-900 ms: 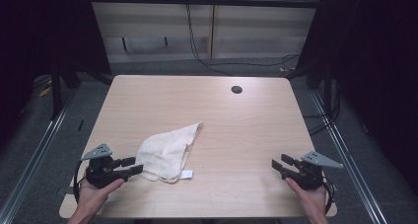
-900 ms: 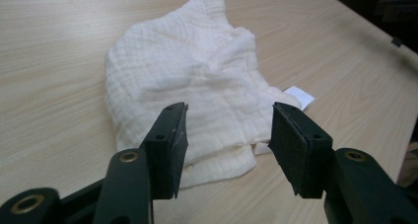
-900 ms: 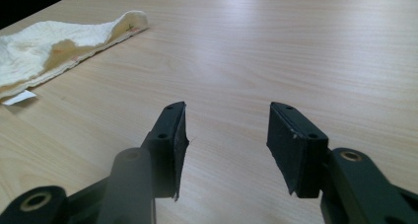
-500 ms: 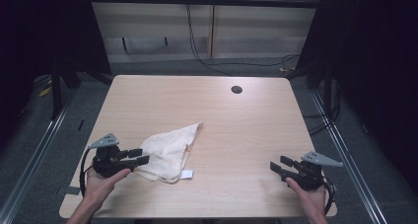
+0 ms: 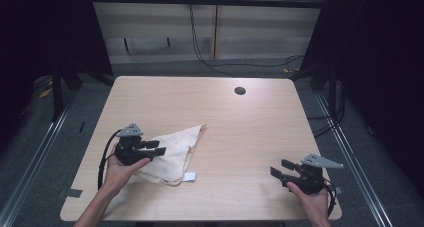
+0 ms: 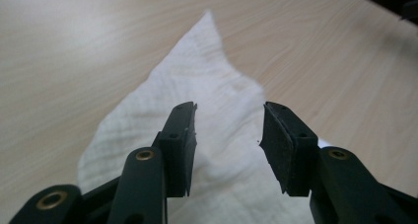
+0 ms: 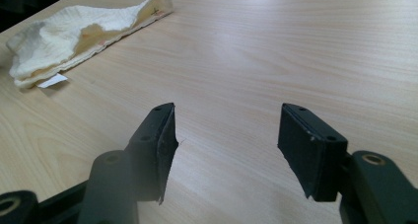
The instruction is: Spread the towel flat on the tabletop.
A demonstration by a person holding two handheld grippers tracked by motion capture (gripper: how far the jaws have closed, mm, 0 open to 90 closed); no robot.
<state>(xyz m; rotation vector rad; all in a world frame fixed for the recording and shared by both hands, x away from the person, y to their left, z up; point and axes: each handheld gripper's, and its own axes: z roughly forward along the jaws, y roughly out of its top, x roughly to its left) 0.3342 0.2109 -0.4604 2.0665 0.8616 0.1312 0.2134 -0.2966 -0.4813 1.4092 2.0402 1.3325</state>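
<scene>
Cream cloth (image 5: 174, 152) folded into a rough triangle, lying flat on the wooden table (image 5: 250, 132), left of centre; small white tag (image 5: 189, 176) at its near edge

Left gripper (image 5: 159, 148) held over the cloth's left part, jaws apart, nothing between them

Right gripper (image 5: 281, 168) well to the right of the cloth, over bare wood, jaws apart, holding nothing

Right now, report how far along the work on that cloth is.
Done: nothing visible; the cloth lies crumpled on the table. In hand: the left gripper hovers open over it, gripping nothing. Left: any grasp; the right gripper is open, apart near the table's edge.
</scene>
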